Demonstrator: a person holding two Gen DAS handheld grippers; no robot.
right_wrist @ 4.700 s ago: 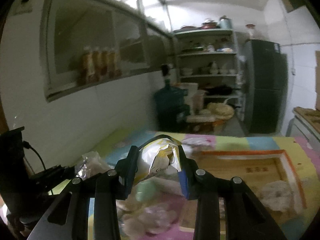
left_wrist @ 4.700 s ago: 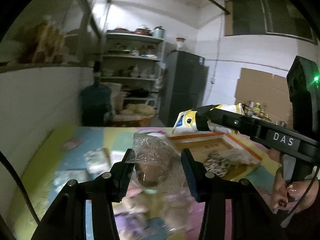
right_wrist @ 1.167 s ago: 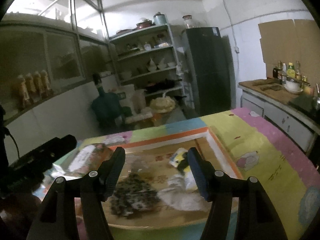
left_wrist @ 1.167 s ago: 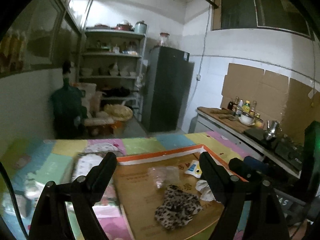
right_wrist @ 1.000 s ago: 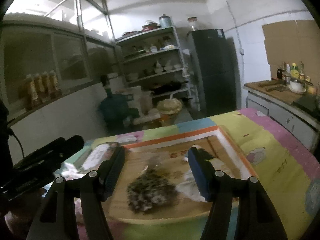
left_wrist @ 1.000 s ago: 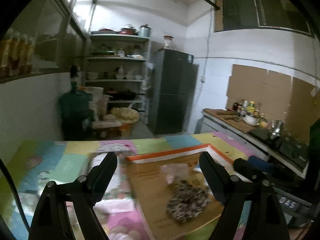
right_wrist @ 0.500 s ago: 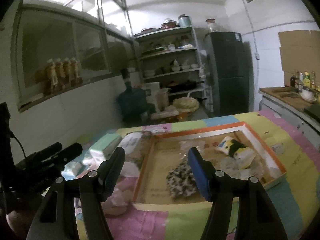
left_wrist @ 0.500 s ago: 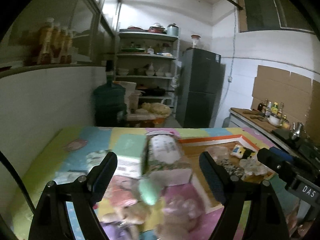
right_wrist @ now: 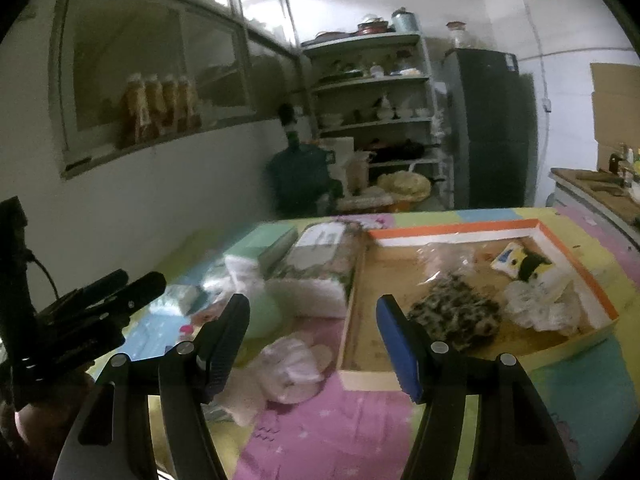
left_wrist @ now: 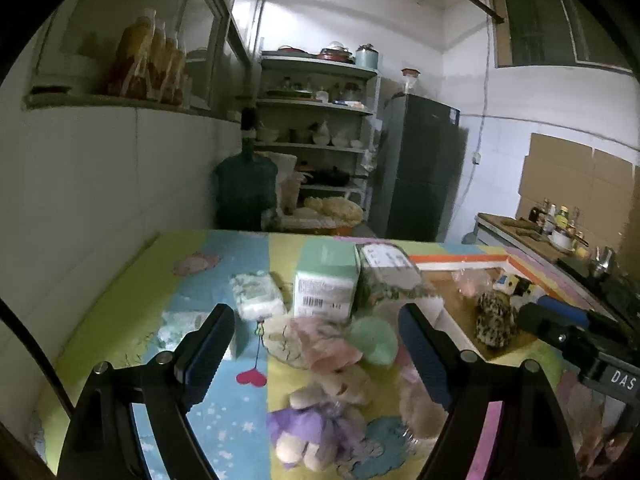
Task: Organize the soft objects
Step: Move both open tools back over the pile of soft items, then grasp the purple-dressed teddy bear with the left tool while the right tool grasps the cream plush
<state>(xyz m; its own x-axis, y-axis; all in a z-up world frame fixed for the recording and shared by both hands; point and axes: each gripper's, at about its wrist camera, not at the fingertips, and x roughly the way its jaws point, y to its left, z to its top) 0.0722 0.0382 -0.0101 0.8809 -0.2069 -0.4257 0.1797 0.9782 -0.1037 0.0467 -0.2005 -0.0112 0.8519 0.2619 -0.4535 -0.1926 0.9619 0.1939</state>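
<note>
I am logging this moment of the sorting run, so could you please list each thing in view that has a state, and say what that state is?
Left claw: open, holding nothing.
Right claw: open, holding nothing.
Cardboard tray: lidless, partly filled.
Leopard-print pouch: lying inside the tray.
Yellow snack bag: lying in the tray's far corner.
Pink soft toy: on the mat, outside the tray.
Purple plush: on the mat, outside the tray.

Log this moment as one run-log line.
left gripper: open, empty, over soft toys on mat | right gripper: open, empty | tray: holds leopard-print item, bagged items | phase: next pick
</note>
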